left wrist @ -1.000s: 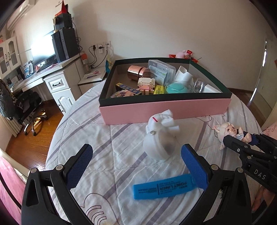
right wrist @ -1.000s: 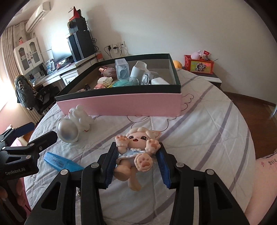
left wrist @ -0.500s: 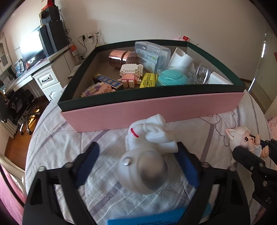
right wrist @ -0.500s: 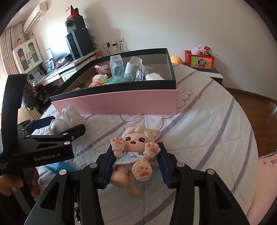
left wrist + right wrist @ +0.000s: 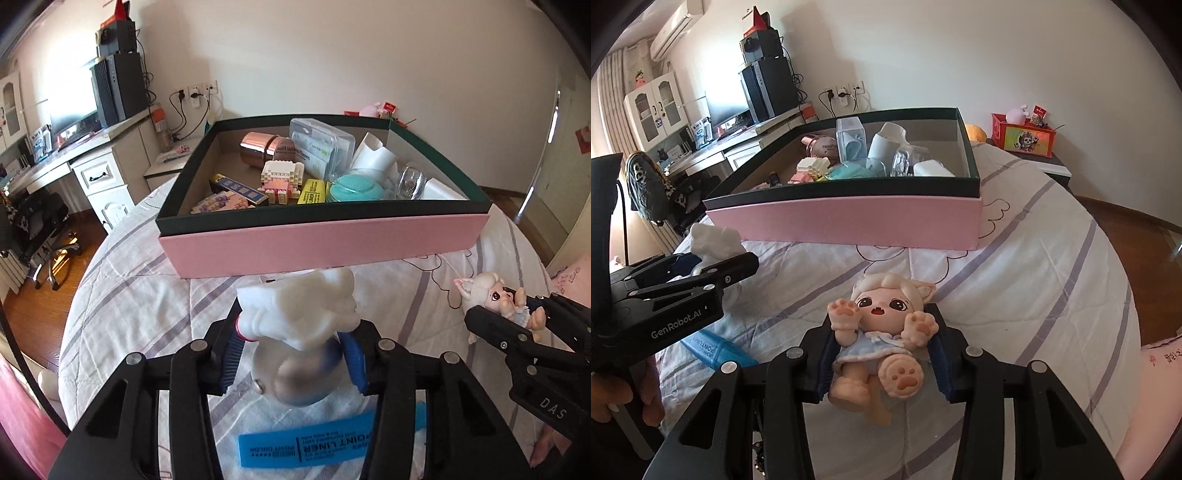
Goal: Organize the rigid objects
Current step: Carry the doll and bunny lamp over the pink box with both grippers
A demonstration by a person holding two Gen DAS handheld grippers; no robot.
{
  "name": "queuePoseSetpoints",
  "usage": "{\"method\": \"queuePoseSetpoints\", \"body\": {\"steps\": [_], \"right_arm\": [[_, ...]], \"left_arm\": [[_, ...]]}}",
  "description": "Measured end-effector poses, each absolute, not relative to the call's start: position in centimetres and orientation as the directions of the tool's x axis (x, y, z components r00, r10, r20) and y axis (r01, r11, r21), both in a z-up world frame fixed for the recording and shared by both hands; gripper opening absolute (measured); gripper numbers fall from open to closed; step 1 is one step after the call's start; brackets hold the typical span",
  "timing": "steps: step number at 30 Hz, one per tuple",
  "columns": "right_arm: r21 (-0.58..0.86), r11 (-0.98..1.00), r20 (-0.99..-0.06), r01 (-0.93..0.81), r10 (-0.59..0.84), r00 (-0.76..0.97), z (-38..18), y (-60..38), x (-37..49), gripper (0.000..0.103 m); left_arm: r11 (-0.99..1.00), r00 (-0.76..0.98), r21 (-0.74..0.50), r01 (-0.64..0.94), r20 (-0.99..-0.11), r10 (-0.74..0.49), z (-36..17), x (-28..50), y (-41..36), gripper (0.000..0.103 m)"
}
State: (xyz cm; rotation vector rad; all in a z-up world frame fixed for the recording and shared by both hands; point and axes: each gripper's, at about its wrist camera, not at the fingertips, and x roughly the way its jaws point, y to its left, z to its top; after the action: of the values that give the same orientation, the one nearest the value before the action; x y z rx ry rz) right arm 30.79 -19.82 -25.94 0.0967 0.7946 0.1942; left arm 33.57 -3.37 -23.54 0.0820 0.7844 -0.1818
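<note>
Two figures are in hand at once, and both lie short of the pink box, which sits straight ahead of each gripper on the striped bed cover. The left gripper has just been closing its jaws, and the white figurine with its silvery round base now sits between the blue pads, which appear to press on its lower body; its pale upper part leans forward toward the box wall, so its long axis runs along the fingers, not across them. The right gripper has its jaws closed partway on the doll, gripped at the waist, head pointing toward the box and feet back toward the camera. The left gripper looks nearer the box's near wall, while the doll is well apart from it. Both loads must, by my reckoning, rise above the dark green rim before going forward. A blue highlighter lies crosswise on the bed just under the left gripper, untouched.
</note>
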Motion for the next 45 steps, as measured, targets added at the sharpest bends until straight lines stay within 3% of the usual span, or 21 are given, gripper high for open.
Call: {"method": "queuePoseSetpoints", "body": {"steps": [10,18,25,32,45], "right_arm": [[0.134,0.975,-0.591,-0.175,0.22,0.776,-22.1,-17.9,26.4,0.044],[0.063,0.975,-0.383,-0.214,0.222,0.897,-14.8,-15.4,19.6,0.044],[0.009,0.975,-0.284,-0.221,0.214,0.935,-10.8,-13.4,15.6,0.045],[-0.003,0.974,-0.26,-0.226,0.217,0.941,-9.8,-12.4,13.8,0.045],[0.004,0.972,-0.269,-0.234,0.226,0.936,-10.0,-12.4,17.0,0.045]], "left_arm": [[0.987,0.8,-0.028,0.158,-0.583,-0.144,-18.7,27.3,-0.9,0.047],[0.993,0.912,-0.007,0.121,-0.395,-0.114,-11.7,19.5,0.1,0.047],[0.997,0.959,0.015,0.081,-0.275,-0.074,-8.4,14.0,0.7,0.047],[0.998,0.969,0.009,0.062,-0.242,-0.058,-7.7,12.1,1.3,0.047],[0.997,0.962,0.051,0.059,-0.269,-0.043,-8.3,15.7,0.0,0.047]]}}
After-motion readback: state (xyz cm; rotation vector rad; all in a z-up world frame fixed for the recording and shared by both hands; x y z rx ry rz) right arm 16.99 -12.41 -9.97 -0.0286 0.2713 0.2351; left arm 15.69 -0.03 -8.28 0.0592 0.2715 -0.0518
